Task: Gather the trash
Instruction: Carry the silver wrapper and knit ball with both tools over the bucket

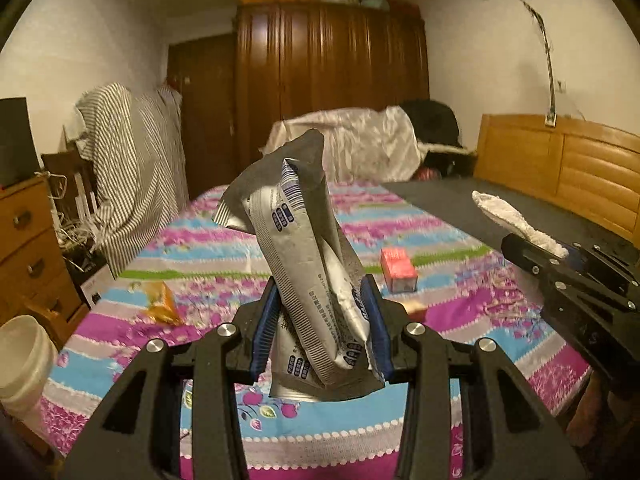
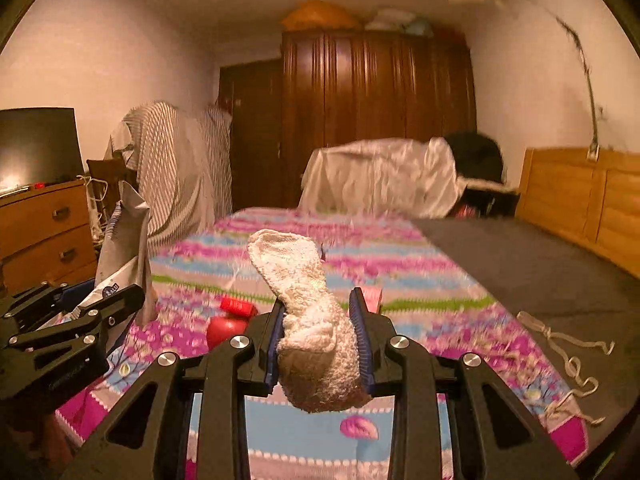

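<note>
Bedroom: floral bedsheet (image 1: 208,280), dark wardrobe (image 1: 328,80) behind, wood headboard (image 1: 560,168) rt.

The silver wrapper (image 1: 316,280) carries a barcode and print too small to read.

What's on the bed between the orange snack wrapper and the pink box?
Only bare floral bedspread between the crumpled orange wrapper and small pink box, though the held silver pouch hides part, left wrist view.
</note>
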{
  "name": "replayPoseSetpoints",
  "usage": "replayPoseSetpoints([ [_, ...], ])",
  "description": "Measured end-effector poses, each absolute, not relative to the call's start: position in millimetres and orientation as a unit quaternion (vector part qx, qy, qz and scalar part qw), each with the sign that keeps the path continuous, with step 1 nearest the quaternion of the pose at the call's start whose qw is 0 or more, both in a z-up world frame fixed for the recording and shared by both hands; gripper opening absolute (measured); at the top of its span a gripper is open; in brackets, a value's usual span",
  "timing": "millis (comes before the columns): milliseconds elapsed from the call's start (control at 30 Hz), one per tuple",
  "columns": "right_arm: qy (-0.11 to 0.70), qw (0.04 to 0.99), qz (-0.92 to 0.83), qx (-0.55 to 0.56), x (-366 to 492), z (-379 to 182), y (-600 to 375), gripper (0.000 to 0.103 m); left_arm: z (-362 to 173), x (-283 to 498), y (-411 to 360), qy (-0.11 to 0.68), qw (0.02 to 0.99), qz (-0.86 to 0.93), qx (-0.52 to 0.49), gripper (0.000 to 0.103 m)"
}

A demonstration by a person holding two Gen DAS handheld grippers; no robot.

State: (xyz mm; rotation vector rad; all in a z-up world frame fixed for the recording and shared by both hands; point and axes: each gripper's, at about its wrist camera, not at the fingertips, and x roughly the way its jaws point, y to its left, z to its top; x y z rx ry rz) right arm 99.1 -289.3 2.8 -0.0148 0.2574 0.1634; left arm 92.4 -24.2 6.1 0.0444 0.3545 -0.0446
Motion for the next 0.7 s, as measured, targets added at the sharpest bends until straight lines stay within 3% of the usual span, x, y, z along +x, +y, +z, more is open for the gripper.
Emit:
replayPoseSetpoints([
  [700, 0.106, 0.988, 0.11, -0.019, 80.0, 35.9, -258.5, 0.032, 24.0, 76.1, 0.6, 0.15, 0.989, 0.003, 0.008, 0.039],
])
